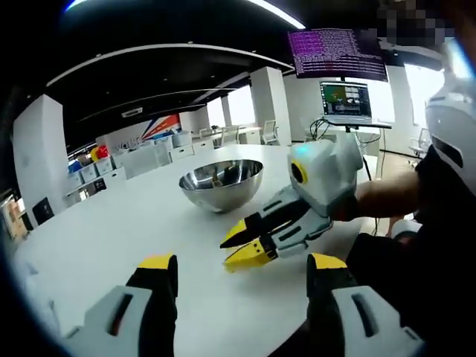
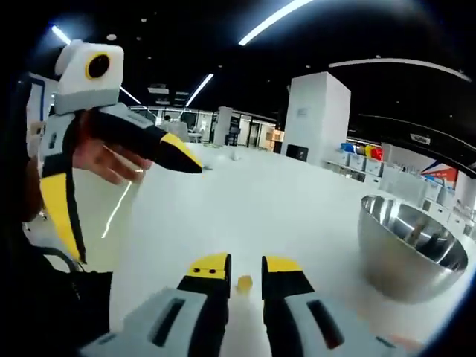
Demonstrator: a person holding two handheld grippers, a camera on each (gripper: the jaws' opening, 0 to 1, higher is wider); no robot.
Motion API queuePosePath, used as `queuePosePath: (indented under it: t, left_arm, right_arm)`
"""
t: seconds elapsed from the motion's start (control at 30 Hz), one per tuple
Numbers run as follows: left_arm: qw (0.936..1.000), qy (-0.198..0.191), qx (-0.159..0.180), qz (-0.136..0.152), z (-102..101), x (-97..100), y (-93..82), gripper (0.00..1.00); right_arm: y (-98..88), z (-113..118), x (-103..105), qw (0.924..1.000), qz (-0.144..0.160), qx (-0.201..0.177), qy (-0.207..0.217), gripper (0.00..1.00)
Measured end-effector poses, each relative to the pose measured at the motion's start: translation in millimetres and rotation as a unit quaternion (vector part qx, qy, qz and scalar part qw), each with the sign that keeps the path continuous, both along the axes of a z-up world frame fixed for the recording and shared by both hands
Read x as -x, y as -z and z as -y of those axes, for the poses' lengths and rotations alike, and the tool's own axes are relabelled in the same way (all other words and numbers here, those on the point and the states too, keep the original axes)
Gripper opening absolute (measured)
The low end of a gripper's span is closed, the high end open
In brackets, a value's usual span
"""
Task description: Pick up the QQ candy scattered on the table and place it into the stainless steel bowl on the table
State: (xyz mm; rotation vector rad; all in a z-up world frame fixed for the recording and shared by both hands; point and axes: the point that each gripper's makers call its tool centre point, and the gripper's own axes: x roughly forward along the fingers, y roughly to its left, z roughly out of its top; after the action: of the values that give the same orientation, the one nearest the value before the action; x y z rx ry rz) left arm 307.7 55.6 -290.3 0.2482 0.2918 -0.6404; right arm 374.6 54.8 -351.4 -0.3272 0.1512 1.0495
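Note:
A small yellow QQ candy [image 2: 243,282] lies on the white table [image 2: 297,208], in the narrow gap between the jaws of my right gripper [image 2: 245,266]. The jaws stand a little apart on either side of it, not touching it. The stainless steel bowl [image 2: 409,249] stands to the right of that gripper. In the left gripper view the bowl [image 1: 221,182] sits beyond the right gripper [image 1: 238,245], whose yellow tips point down at the table. My left gripper [image 1: 242,262] is wide open with nothing in it, low over the table near the right one.
A person's hand [image 2: 111,160] holds the left gripper, and one of its fingers [image 2: 175,155] points across the table. An arm [image 1: 387,197] reaches in from the right. A monitor on a stand [image 1: 344,100] stands behind the table. Shelves with coloured bins [image 1: 97,167] line the far wall.

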Motion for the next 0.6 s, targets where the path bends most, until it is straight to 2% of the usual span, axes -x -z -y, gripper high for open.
queuePosePath:
  t: [0.2, 0.33, 0.43, 0.53, 0.57, 0.6]
  left_arm:
    - [1.0, 0.0, 0.002, -0.001, -4, -2.0, -0.5, 0.71]
    - [0.9998, -0.005, 0.016, -0.01, -6, -3.8, -8.5, 0.8]
    - [0.9998, -0.005, 0.017, 0.01, -7, -4.8, -18.9, 0.78]
    - [0.9999, -0.001, 0.011, 0.011, -6, -4.1, -23.5, 0.77]
    - [0.9998, 0.005, 0.016, -0.005, -4, -1.6, -22.2, 0.78]
    - [0.9991, 0.007, 0.023, -0.034, -2, 2.0, -17.9, 0.81]
  right_arm:
    - [9.9, 2, -4, 0.9999, -0.013, 0.007, 0.007, 0.12]
    - [13.6, 3, -3, 0.9997, -0.021, 0.006, 0.008, 0.12]
    - [16.9, 1, -1, 0.9997, -0.021, 0.01, 0.006, 0.12]
    - [18.1, 0, -1, 0.9997, -0.019, 0.01, 0.005, 0.12]
    - [18.6, 0, -1, 0.9997, -0.02, 0.011, 0.005, 0.12]
    - [18.9, 0, -1, 0.9997, -0.02, 0.011, 0.006, 0.12]
